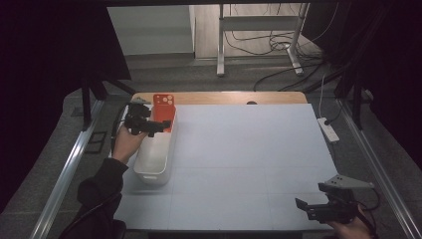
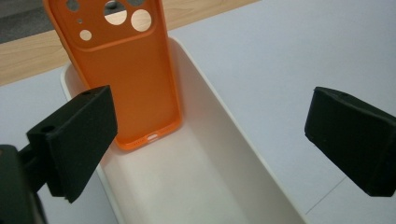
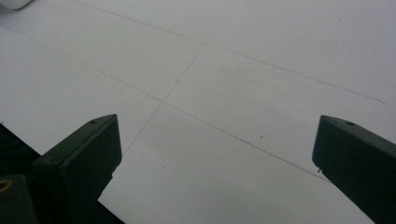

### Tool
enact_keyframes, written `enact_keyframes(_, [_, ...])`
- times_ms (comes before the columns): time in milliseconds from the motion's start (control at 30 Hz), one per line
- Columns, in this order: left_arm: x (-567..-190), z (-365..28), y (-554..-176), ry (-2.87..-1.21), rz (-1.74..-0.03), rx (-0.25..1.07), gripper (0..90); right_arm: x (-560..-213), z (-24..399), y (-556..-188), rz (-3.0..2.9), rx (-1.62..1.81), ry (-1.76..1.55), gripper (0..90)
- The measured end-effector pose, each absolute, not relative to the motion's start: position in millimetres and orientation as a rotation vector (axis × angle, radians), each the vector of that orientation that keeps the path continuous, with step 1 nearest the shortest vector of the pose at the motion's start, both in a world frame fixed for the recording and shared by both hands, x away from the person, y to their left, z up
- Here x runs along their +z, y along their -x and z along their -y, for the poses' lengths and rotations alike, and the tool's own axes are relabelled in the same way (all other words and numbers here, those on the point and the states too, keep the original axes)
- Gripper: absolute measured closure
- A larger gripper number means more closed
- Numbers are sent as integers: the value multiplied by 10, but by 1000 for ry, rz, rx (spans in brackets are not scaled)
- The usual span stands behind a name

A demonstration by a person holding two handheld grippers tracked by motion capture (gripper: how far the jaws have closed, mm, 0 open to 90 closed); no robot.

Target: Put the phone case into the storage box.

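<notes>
One orange phone case (image 2: pixel 128 79) stands upright in white bin (image 2: pixel 224 154).

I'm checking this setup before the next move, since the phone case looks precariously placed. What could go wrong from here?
1. The orange case stands on end in the white bin, leaning on its far end; a nudge may tip it over.
2. The left hand-held gripper is open right beside the case, so closing off-centre might push it rather than grip it.
3. The bin is light-looking; a knock could slide it on the table.
</notes>
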State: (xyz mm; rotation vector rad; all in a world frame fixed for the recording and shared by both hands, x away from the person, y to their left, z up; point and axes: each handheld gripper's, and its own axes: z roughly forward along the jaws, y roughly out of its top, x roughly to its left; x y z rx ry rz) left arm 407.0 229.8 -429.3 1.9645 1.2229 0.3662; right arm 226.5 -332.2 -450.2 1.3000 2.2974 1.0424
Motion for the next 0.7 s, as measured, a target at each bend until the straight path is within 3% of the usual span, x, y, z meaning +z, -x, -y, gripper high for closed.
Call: enact_keyframes(700, [-4303, -2288, -3786, -1988, -1153, 352, 13, -4502, 3327, -2267, -2308, 1059, -1292, 0])
